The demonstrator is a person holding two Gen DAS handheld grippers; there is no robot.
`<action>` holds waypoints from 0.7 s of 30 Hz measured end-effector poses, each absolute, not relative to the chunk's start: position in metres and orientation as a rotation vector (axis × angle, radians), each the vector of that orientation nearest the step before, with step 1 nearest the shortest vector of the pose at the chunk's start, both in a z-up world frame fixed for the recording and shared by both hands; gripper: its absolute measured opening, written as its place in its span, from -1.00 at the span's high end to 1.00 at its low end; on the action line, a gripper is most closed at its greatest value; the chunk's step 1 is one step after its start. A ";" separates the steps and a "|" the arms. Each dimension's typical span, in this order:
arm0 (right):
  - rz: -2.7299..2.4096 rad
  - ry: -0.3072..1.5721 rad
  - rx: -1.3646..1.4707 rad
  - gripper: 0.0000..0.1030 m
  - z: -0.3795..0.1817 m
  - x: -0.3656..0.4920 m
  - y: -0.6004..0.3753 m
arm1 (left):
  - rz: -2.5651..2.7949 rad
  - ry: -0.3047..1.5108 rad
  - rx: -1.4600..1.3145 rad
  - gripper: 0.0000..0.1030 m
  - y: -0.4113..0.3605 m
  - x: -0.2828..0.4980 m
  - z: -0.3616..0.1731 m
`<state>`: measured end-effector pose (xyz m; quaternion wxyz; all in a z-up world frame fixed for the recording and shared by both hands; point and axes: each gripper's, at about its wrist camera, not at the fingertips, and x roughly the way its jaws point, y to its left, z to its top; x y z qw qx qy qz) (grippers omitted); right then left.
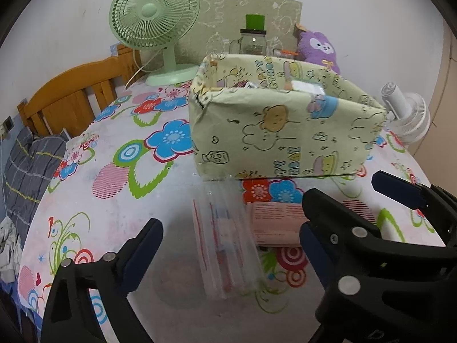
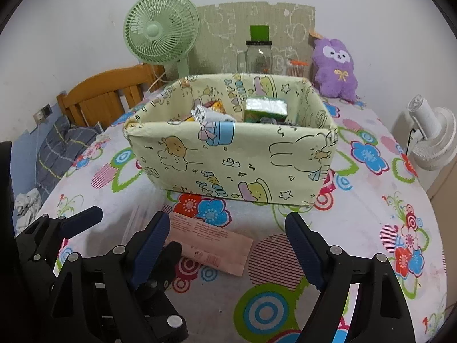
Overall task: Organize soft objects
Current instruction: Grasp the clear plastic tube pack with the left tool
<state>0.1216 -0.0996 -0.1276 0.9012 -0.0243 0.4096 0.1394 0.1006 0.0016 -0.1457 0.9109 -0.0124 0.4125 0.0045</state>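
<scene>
A pale yellow cartoon-print storage box [image 1: 282,131] [image 2: 231,154] stands on the flowered table, with a green packet [image 2: 265,109] and several crumpled wrappers [image 2: 211,113] inside. A clear plastic packet [image 1: 225,243] lies flat in front of it, between the fingers of my open left gripper [image 1: 231,228]. A flat pink packet [image 1: 274,223] [image 2: 211,245] lies to its right. My right gripper [image 2: 225,234] is open and empty above the pink packet. The left gripper also shows at the lower left of the right wrist view [image 2: 85,220].
A green desk fan [image 1: 155,23] [image 2: 161,37], a glass jar [image 2: 258,57] and a purple plush rabbit [image 2: 335,68] stand behind the box. A white fan [image 2: 431,137] sits at the table's right edge. A wooden bed headboard [image 1: 77,91] is at the left.
</scene>
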 end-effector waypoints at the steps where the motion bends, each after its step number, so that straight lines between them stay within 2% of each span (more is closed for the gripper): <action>1: 0.288 0.853 -0.050 -0.65 -0.129 0.123 -0.099 | 0.013 0.857 -0.030 -0.78 0.003 0.103 -0.148; 7: 0.296 0.881 -0.049 -0.65 -0.138 0.133 -0.094 | 0.040 0.894 -0.068 -0.51 0.014 0.112 -0.159; 11: 0.306 0.893 -0.049 -0.65 -0.141 0.137 -0.091 | 0.052 0.895 -0.105 -0.47 0.020 0.114 -0.162; 14: 0.306 0.895 -0.050 -0.65 -0.141 0.139 -0.090 | 0.047 0.895 -0.113 -0.31 0.021 0.115 -0.162; 19: 0.302 0.902 -0.052 -0.65 -0.142 0.141 -0.090 | 0.049 0.892 -0.098 0.21 0.019 0.115 -0.163; 21: 0.307 0.904 -0.062 -0.65 -0.143 0.139 -0.088 | 0.066 0.889 -0.079 0.31 0.018 0.115 -0.164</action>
